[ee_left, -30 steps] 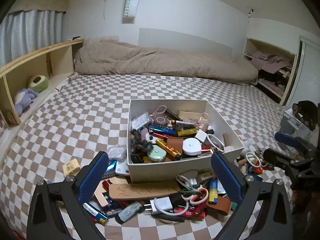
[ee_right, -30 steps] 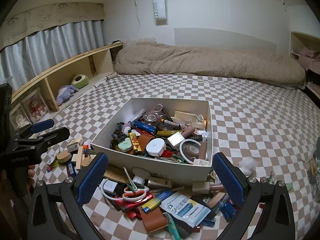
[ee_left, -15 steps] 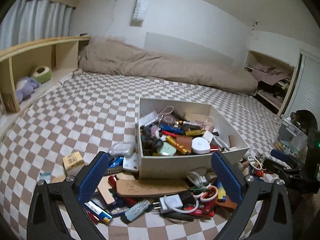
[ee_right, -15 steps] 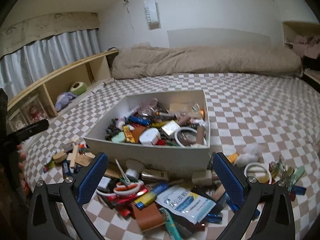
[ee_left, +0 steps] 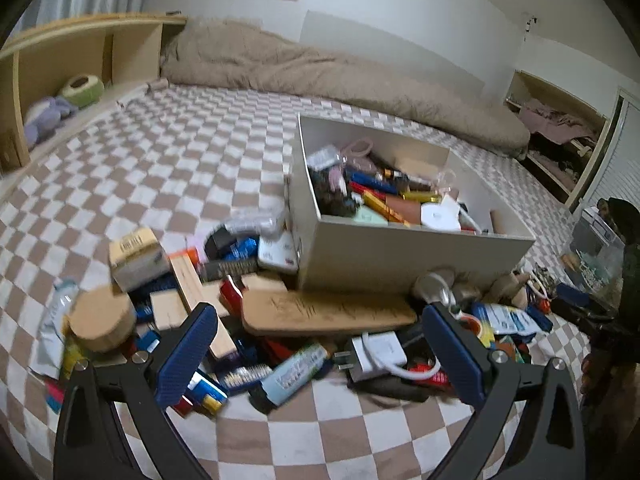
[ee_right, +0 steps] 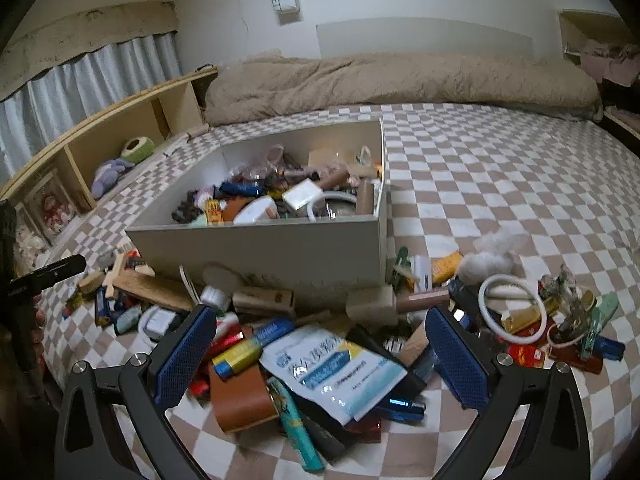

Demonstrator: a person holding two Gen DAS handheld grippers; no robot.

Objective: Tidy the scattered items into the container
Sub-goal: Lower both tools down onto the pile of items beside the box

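Note:
A white open box (ee_left: 384, 258) (ee_right: 280, 248) part-filled with small items stands on the checkered bed. Scattered items lie along its near side. My left gripper (ee_left: 320, 356) is open and empty, low over a light blue tube (ee_left: 294, 372), a white charger (ee_left: 378, 354) and a long wooden board (ee_left: 328, 312). My right gripper (ee_right: 320, 354) is open and empty, low over a white-and-blue packet (ee_right: 336, 368), a brown leather piece (ee_right: 240, 398) and a yellow-blue battery (ee_right: 236, 356). A white ring (ee_right: 512, 306) lies to its right.
A rolled beige duvet (ee_right: 400, 76) lies at the far end of the bed. A wooden shelf (ee_right: 120, 132) with soft toys runs along the left. A round wooden lid (ee_left: 100, 320) and small carton (ee_left: 138, 254) lie left of the pile. The other gripper shows at the left edge (ee_right: 44, 276).
Both grippers have dropped lower and closer to the pile in front of the box; the left one also shifted left. Both stay open and empty.

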